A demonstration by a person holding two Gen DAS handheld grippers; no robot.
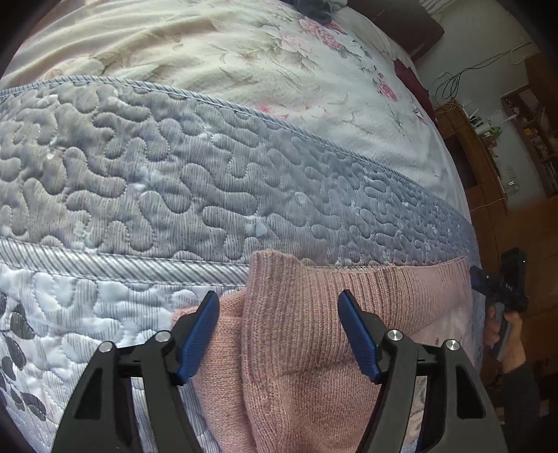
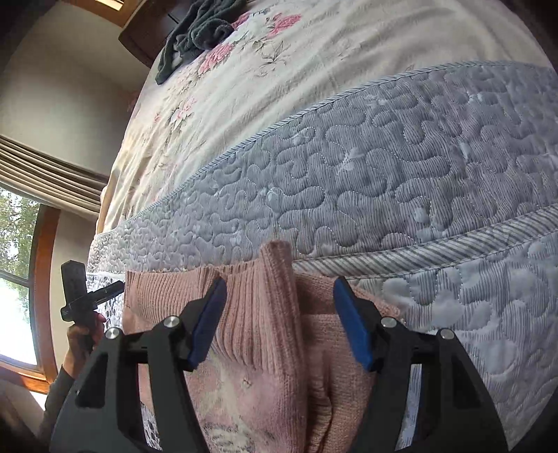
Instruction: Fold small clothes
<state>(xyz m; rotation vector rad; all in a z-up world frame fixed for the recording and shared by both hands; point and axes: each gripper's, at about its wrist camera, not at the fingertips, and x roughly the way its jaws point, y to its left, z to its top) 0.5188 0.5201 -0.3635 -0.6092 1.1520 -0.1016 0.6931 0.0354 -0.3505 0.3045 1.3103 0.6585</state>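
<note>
A pink knitted sweater (image 1: 300,348) lies on the near part of a blue-grey quilt (image 1: 195,174). A ribbed sleeve cuff (image 1: 272,268) is folded over it and points away from me. My left gripper (image 1: 278,295) is open, its blue pads astride the sleeve just above the knit. In the right wrist view the same sweater (image 2: 258,324) and cuff (image 2: 277,258) sit between the pads of my open right gripper (image 2: 279,281). Each gripper also shows in the other's view, held in a hand: the right gripper (image 1: 505,289) at the sweater's right edge, the left gripper (image 2: 80,292) at its left edge.
Beyond the quilt lies a cream floral sheet (image 2: 279,87) with a dark grey garment (image 2: 198,31) at its far end by the headboard. Wooden shelves with cables (image 1: 488,146) stand to the right of the bed. A window with a wooden frame (image 2: 31,278) is on the left.
</note>
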